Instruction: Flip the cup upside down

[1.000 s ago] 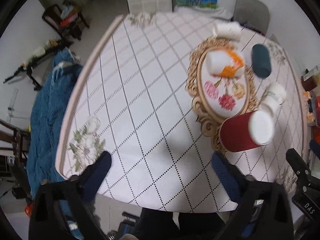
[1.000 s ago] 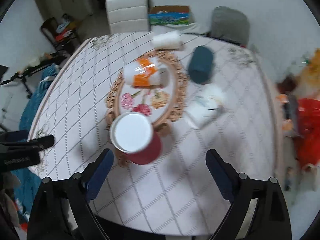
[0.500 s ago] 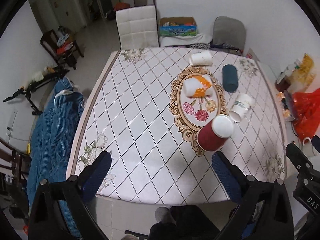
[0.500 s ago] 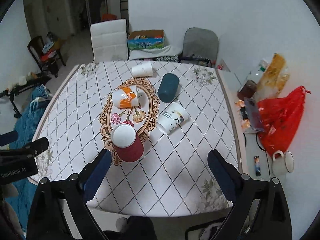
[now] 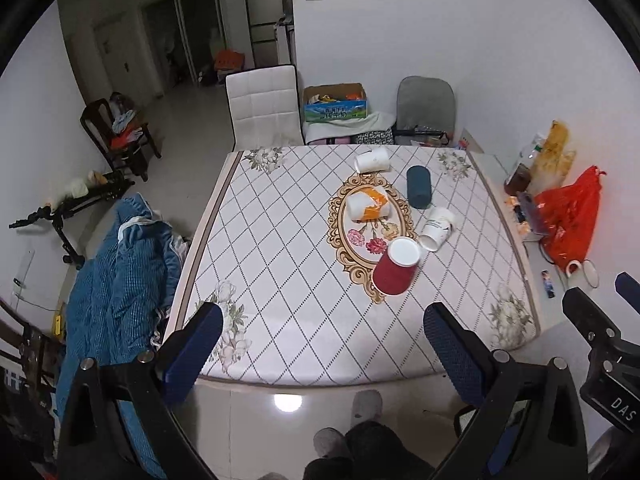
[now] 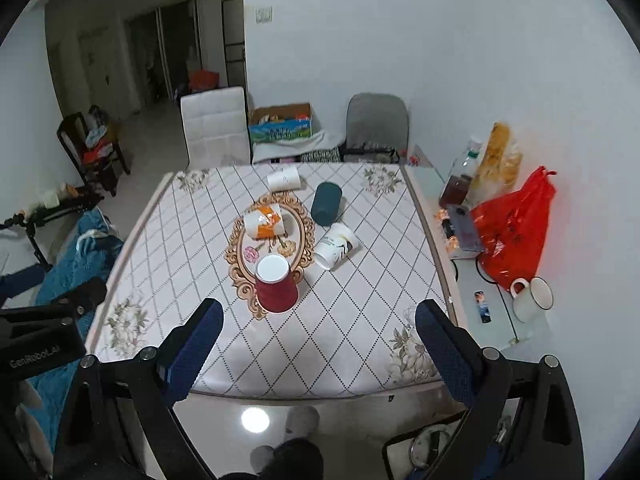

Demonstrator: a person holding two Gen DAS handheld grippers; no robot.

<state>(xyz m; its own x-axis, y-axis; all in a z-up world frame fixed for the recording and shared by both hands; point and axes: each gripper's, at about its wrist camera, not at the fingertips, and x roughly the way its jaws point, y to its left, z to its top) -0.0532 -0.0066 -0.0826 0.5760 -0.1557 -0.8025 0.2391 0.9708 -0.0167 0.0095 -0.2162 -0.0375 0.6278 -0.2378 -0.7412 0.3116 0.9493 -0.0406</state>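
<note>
Five cups on the counter [image 6: 200, 248]: one red cup [image 6: 275, 285] (upside down), four lying over – orange-white cup [image 6: 265, 221], teal cup [image 6: 326, 204], two white cups [image 6: 335, 246] [image 6: 283, 178]. One enamel mug [image 6: 532, 298] off to the side.

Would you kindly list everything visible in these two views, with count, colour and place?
red cup: 1, red, upside down at near end of oval motif
orange-white cup: 1, lying on motif
white cup: 1, lying at far edge
printed white cup: 1, lying right of motif
teal cup: 1, lying far right
table: 1, white diamond-patterned
red bag: 1, side surface
mug: 1, white, beside bag
left gripper: open, empty
right gripper: open, empty
</note>
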